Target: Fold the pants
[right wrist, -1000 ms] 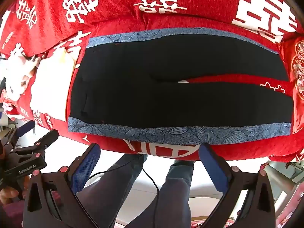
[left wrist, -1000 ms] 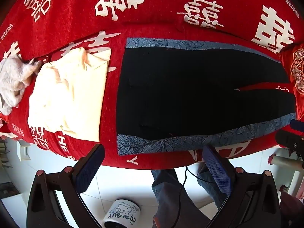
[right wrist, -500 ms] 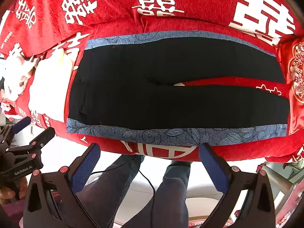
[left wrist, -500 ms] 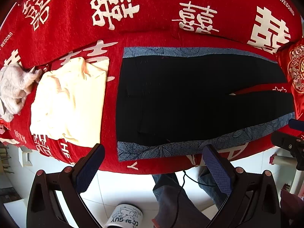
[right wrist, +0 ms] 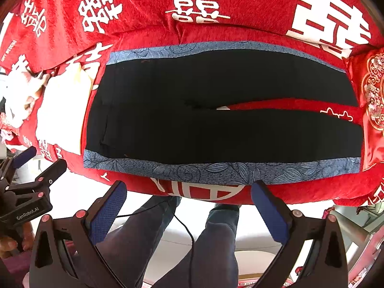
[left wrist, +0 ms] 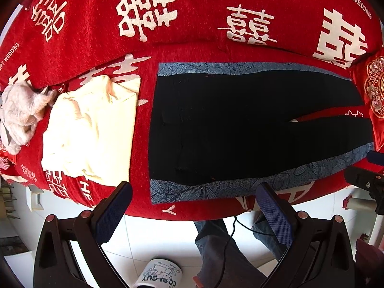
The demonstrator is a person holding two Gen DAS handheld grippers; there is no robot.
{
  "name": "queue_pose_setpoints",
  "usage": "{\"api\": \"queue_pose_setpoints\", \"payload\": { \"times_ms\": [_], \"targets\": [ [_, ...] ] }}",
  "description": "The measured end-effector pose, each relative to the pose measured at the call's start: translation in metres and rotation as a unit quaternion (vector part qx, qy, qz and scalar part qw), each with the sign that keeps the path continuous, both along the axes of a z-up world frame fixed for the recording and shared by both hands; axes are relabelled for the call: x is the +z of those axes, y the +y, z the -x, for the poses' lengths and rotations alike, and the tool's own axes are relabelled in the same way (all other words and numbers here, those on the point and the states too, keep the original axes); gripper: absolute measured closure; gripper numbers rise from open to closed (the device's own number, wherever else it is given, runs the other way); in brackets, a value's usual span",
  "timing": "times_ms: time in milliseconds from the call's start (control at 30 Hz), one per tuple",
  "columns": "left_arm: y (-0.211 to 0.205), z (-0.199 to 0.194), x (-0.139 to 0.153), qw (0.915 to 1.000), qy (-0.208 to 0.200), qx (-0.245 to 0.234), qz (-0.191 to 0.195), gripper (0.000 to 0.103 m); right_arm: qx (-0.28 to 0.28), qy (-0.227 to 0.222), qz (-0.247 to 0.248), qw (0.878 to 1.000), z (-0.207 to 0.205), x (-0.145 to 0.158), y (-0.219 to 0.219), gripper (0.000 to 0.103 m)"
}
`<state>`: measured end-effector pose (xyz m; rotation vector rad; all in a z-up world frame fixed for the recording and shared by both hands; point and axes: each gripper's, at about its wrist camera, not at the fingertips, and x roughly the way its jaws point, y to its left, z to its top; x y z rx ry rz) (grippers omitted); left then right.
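Black pants with blue floral side bands (right wrist: 216,129) flat on the red printed cover (left wrist: 216,7), nothing grabbed yet

Left gripper (left wrist: 192,206) and right gripper (right wrist: 187,204) both gape wide, empty; pinching that plush cover along with the hem could drag everything askew.

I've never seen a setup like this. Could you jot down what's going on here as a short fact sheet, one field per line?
Surface: red cover printed with white characters
Main item: black pants with blue patterned side stripes, laid flat, legs slightly apart
Waist end: toward the left of both views
Beside the pants: folded cream garment, apart from them; crumpled pale cloth further left
Left gripper: open, holding nothing, at the near edge
Right gripper: open, holding nothing, at the near edge
Folding: not yet begun
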<state>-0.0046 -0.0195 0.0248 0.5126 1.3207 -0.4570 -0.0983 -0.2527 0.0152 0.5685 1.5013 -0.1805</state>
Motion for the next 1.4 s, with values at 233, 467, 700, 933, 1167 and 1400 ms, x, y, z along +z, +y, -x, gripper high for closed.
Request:
{"api": "queue_pose_setpoints", "payload": {
  "times_ms": [233, 467, 700, 933, 1167, 1400],
  "targets": [
    [0.0, 0.004, 0.001, 1.0, -0.005, 0.002, -0.007, 0.0, 0.001, -0.003, -0.001, 1.0, 0.002, 0.0, 0.0, 0.0],
    [0.0, 0.009, 0.003, 0.9998, -0.011, 0.009, -0.011, 0.0, 0.005, -0.01, 0.002, 1.0, 0.005, 0.001, -0.002, 0.0],
    [0.001, 0.017, -0.001, 0.9994, -0.012, 0.024, -0.023, 0.0, 0.016, -0.015, 0.008, 1.0, 0.009, 0.001, -0.003, 0.0],
    [-0.003, 0.025, -0.001, 0.9986, -0.013, 0.036, -0.037, 0.0, 0.026, -0.02, 0.005, 0.999, 0.015, -0.002, -0.007, 0.0],
    [-0.004, 0.035, 0.009, 0.9975, -0.024, 0.054, -0.039, 0.0, 0.028, -0.028, -0.005, 0.999, 0.021, -0.001, -0.015, 0.0],
    [0.005, 0.048, 0.02, 0.9938, -0.032, 0.103, -0.03, 0.0, 0.054, -0.042, -0.009, 0.998, 0.027, -0.003, -0.019, 0.0]
  ]
}}
